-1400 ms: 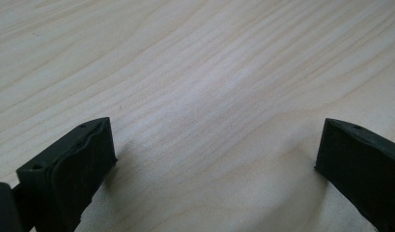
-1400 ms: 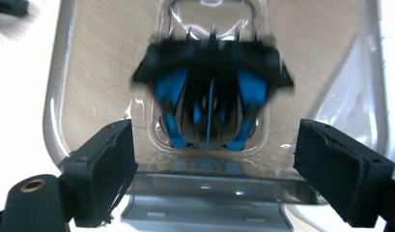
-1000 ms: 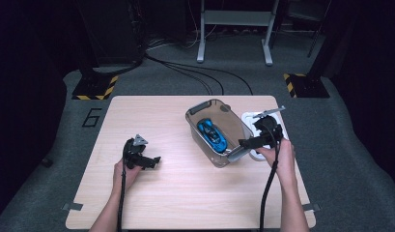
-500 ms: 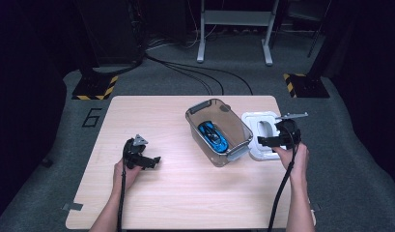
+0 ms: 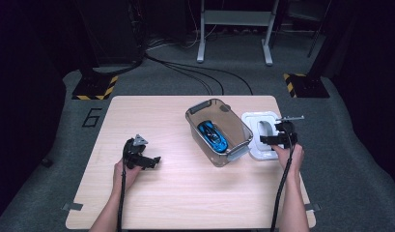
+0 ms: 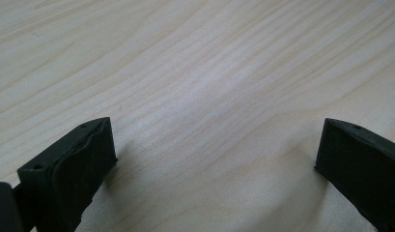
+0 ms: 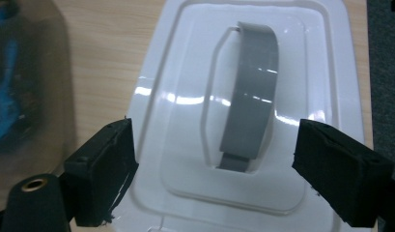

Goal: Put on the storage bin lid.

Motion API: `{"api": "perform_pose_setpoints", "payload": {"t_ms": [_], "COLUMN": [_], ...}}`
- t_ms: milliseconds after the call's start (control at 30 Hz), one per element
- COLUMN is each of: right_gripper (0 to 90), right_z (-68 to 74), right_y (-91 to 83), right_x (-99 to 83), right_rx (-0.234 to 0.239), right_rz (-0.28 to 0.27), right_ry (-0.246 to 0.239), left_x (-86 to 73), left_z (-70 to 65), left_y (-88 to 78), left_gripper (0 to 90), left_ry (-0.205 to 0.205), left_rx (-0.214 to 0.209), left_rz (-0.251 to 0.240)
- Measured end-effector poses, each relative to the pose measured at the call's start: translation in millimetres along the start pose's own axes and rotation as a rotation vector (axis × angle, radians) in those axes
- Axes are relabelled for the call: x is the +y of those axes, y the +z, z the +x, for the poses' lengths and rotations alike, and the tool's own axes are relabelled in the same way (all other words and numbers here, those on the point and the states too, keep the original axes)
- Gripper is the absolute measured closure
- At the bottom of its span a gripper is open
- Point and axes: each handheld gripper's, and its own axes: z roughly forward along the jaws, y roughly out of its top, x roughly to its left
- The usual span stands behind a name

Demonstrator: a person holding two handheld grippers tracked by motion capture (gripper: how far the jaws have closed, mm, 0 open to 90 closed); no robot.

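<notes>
white rectangular plastic lid [image 7: 185, 159]: glossy, smooth (grey strap handle [image 7: 250, 92] too) | pale wooden table [image 6: 209, 72]: matt, grained | smoky translucent plastic bin [image 5: 236, 128]: smooth

Bare forearms, no sleeves. Each black two-jaw tool [image 5: 151, 161] [image 5: 268, 139] trails a black cable; left tool carries a grey three-cornered plate.

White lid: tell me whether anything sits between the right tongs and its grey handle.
Nothing visible does. The right tongs hang open just above the white lid, jaws either side of the grey handle.

A blue toy car [image 5: 213, 136] lies inside the clear bin [image 5: 232, 125].
</notes>
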Motion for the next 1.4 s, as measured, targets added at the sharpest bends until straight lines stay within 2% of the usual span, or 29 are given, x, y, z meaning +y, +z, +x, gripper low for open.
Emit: {"api": "perform_pose_setpoints", "payload": {"t_ms": [67,100,200,233,367,467,600,667,733,833,1000,1200,1367,1400], "right_gripper": [14.7,17.1,24.2,29.1,36.3,41.4,54.9,57.6,64.2,66.7,66.8,67.0,67.0,67.0], "right_z": [-2.4,-4.3,-7.4,-8.7,-8.2,-6.0,-4.1,-4.6,-4.9,-4.9,-5.5,-6.0,-7.1,-8.0], "right_y": [4.1,8.0,15.0,20.8,26.2,31.6,37.9,38.7,39.0,37.0,33.0,19.1,6.5,4.1], "right_x": [-0.3,-0.5,-1.8,-2.3,-2.1,-0.6,0.1,-0.1,-0.8,-0.6,-0.1,0.8,1.6,1.9], "right_rx": [-0.008,-0.023,-0.025,-0.041,-0.064,-0.089,-0.143,-0.145,-0.143,-0.144,-0.149,-0.146,-0.149,-0.149], "right_rz": [-0.002,-0.006,-0.023,-0.031,-0.040,-0.049,-0.046,-0.049,-0.048,-0.048,-0.043,-0.031,-0.033,-0.037], "right_ry": [0.008,0.018,0.038,0.043,0.048,0.027,0.033,0.036,0.048,0.061,0.046,0.050,0.039,0.024], "left_x": [0.0,0.0,0.0,0.0,0.0,0.1,0.0,0.0,0.0,0.0,0.0,0.1,0.0,0.0], "left_z": [0.1,0.2,0.0,0.1,0.0,0.1,0.1,0.1,0.1,0.0,0.0,0.1,0.1,0.0], "left_y": [-0.1,-0.1,0.0,0.0,0.0,0.0,0.1,0.0,0.1,0.1,0.0,0.0,0.0,0.0], "left_gripper": [0.3,0.3,0.3,0.3,0.3,0.3,0.4,0.4,0.3,0.4,0.4,0.3,0.3,0.4], "left_ry": [0.001,0.003,0.000,0.000,-0.002,0.000,-0.001,-0.001,0.000,-0.002,-0.001,0.000,0.000,-0.001], "left_rx": [-0.001,0.000,-0.001,-0.001,-0.003,-0.002,-0.002,-0.002,-0.002,-0.002,-0.003,-0.002,-0.002,-0.003], "left_rz": [0.002,0.002,0.001,0.001,0.003,0.002,0.001,0.001,0.001,0.000,0.002,0.001,0.001,0.003]}}
